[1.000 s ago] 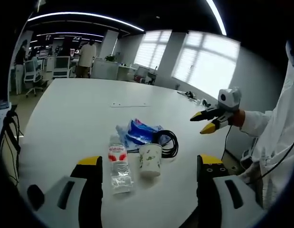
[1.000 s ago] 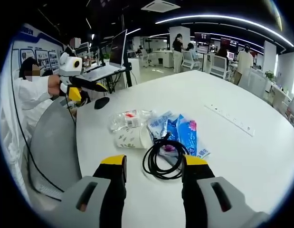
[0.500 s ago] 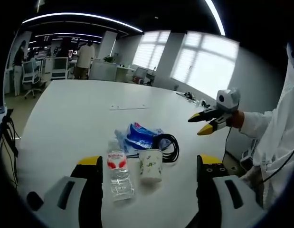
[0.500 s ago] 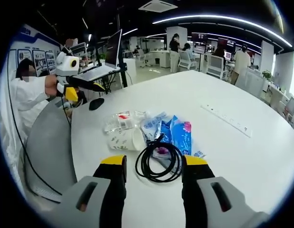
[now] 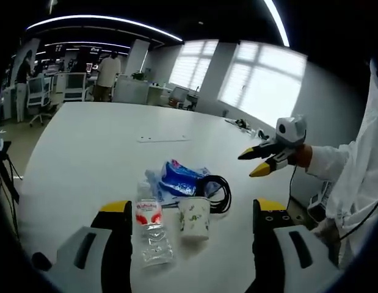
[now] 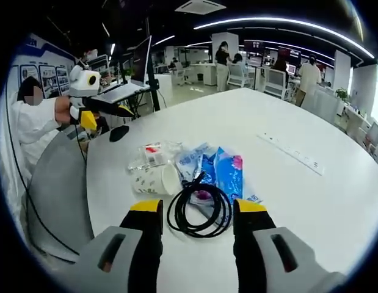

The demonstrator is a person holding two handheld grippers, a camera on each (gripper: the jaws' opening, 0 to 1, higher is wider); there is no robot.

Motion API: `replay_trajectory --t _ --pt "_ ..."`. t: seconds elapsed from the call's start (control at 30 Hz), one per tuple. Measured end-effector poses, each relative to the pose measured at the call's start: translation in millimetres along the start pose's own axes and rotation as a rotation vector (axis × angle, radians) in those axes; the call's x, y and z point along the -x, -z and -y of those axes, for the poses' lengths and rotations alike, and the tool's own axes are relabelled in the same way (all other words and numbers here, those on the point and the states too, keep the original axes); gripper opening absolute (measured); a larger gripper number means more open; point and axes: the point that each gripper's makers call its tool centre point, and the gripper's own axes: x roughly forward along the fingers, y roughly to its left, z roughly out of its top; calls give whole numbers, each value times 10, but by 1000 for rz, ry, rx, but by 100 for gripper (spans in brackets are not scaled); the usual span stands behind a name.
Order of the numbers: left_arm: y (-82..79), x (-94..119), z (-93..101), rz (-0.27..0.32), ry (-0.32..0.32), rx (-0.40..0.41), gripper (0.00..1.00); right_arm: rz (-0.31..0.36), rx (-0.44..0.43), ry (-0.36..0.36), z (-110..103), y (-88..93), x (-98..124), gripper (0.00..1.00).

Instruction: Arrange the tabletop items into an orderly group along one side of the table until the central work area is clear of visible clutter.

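Observation:
A clear water bottle (image 5: 151, 229) with a red label lies on the white table (image 5: 97, 146), and beside it stands a white paper cup (image 5: 194, 218). Behind them lie blue plastic packets (image 5: 178, 176) and a coiled black cable (image 5: 217, 189). My left gripper (image 5: 190, 210) is open just short of the bottle and cup. The right gripper (image 5: 257, 162) hovers open above the table at right. In the right gripper view, my right gripper (image 6: 197, 207) stands open over the cable (image 6: 198, 210), with the packets (image 6: 220, 173), cup (image 6: 154, 179) and bottle (image 6: 153, 155) beyond; the left gripper (image 6: 109, 111) shows at far left.
A flat power strip (image 6: 290, 154) lies further along the table (image 6: 323, 201). A black mouse (image 6: 119, 133) sits near the table edge. Office desks, chairs and people stand in the background. A person in a white sleeve (image 5: 335, 165) holds the grippers.
Both views have drawn back slightly from the cluster; the items lie as before. The right gripper has shifted a little to the left in the left gripper view.

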Motion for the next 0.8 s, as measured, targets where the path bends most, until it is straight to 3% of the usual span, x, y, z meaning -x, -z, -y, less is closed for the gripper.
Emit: replay_trajectory --t 0.8 --pt "-12 -263 -58 -11 27 10 82 -43 -24 -5 166 131 -246 43"
